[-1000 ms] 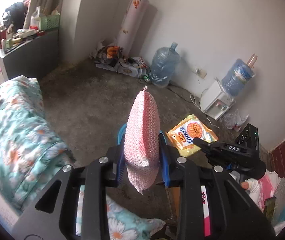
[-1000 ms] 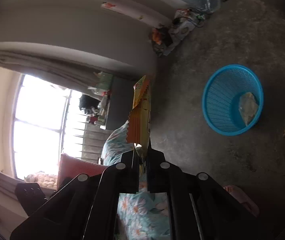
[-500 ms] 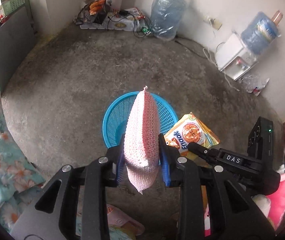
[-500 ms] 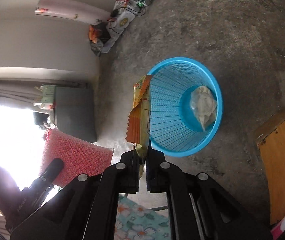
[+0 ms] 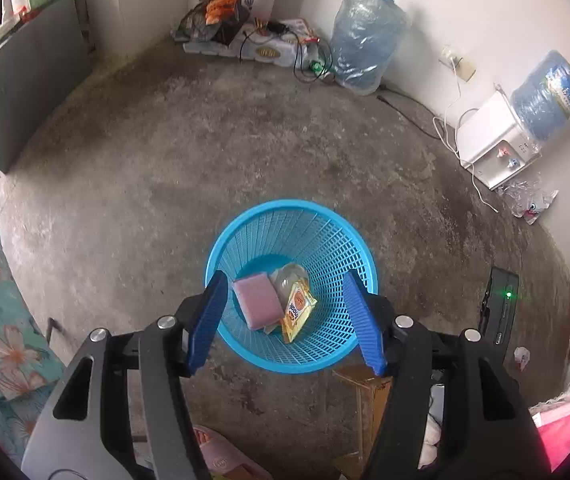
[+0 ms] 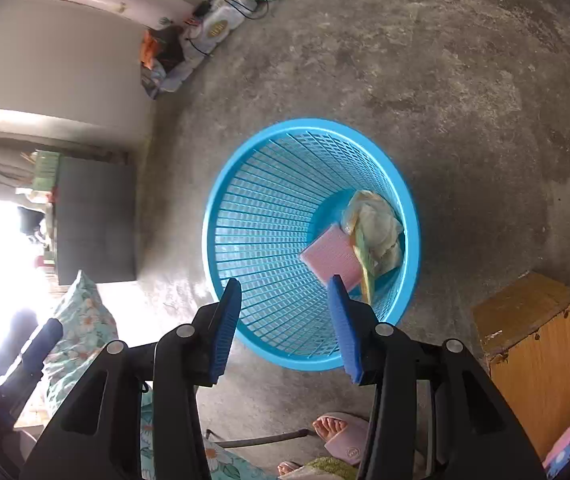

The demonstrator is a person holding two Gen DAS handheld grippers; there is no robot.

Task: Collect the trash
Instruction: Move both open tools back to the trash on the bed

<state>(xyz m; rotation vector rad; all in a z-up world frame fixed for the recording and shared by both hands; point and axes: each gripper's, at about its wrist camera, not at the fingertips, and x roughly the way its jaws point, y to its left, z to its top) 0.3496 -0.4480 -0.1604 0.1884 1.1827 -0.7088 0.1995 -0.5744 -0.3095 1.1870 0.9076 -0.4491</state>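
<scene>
A rough grey concrete floor (image 5: 189,168) fills both views, with water jugs and a cable tangle along the white wall at the top of the left view. Low in the centre of that frame stands the blue mesh basket (image 5: 241,236), and I hold both tongs right above its mouth. My left gripper (image 5: 289,320) is spread wide with nothing between its blue pads, and through the gap I look straight down at the pink sponge (image 5: 257,305), the yellow snack wrapper (image 5: 297,312) and a crumpled clear bag (image 5: 289,278) lying on the basket's bottom. My right gripper (image 6: 287,320) is likewise spread and empty; in its view the basket sits mid-frame, the trash gathered at the lower right of the well. So this trash lies below and ahead of both tongs, neither clearly nearer. More litter, a torn plastic wrapper (image 5: 531,200), lies at the right edge of the left view beside the water dispenser (image 5: 489,148), so I judge the next reach goes that way.
</scene>
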